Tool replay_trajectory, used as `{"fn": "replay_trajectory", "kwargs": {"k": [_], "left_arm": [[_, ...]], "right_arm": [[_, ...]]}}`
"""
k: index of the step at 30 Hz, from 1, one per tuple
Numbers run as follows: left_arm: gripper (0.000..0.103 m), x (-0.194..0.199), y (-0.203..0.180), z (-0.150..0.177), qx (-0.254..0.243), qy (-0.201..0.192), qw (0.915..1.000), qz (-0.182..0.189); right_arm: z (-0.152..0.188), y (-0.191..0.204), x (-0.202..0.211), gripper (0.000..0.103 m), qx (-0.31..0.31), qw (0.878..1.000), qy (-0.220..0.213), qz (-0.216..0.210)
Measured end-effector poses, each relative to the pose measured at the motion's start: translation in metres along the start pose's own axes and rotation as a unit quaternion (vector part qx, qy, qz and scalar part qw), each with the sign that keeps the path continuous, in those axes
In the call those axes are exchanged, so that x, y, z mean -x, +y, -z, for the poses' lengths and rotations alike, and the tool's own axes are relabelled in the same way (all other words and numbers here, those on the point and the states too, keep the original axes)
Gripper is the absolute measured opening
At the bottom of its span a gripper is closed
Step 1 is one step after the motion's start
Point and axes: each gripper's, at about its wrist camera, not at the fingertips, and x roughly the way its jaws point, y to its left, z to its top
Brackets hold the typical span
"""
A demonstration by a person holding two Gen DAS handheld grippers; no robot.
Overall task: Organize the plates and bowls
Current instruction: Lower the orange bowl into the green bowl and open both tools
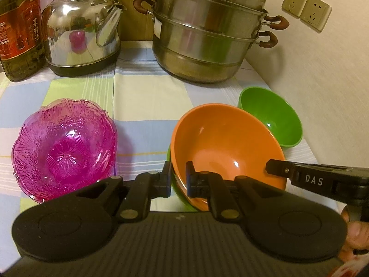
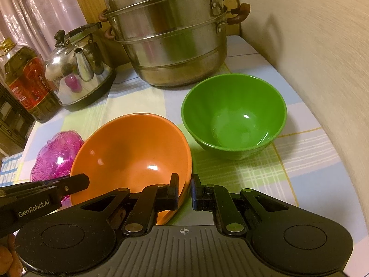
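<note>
An orange bowl [image 1: 226,143] sits tilted on the checked tablecloth, with something green just showing under its near left edge. My left gripper [image 1: 178,177] is shut on the orange bowl's left rim. My right gripper [image 2: 184,190] is shut on its right rim [image 2: 186,175]. The right gripper also shows in the left wrist view [image 1: 272,167]. A green bowl [image 1: 272,117] stands upright behind the orange one, nearer the wall, and shows in the right wrist view [image 2: 235,113]. A pink glass bowl [image 1: 64,147] stands to the left, and appears in the right wrist view [image 2: 55,157].
A steel stacked steamer pot [image 1: 207,34] and a steel kettle [image 1: 83,34] stand at the back. An oil bottle [image 1: 18,27] is at the back left. The wall [image 1: 322,80] with two sockets [image 1: 306,8] runs along the table's right edge.
</note>
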Motion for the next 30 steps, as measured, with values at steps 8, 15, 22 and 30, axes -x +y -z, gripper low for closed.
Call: {"fn": "replay_trajectory", "kwargs": {"k": [8,15,22,30], "left_arm": [[0.010,-0.001,0.001,0.001,0.002,0.000,1.0000,0.000],[0.026,-0.003,0.001,0.003,-0.003,-0.005,0.9999,-0.008],[0.028,0.010,0.006,0.005,0.011,-0.021,0.9997,-0.005],[0.028,0.034,0.001,0.013,0.018,-0.036,0.9992,-0.002]], "right_arm": [[0.000,-0.001,-0.001,0.011,-0.002,1.000,0.000,-0.001],[0.001,-0.003,0.000,0.011,-0.006,1.000,-0.012,-0.001],[0.001,-0.011,0.013,0.013,-0.026,0.999,-0.030,-0.002],[0.010,-0.020,0.034,0.017,-0.047,0.998,-0.033,-0.004]]}}
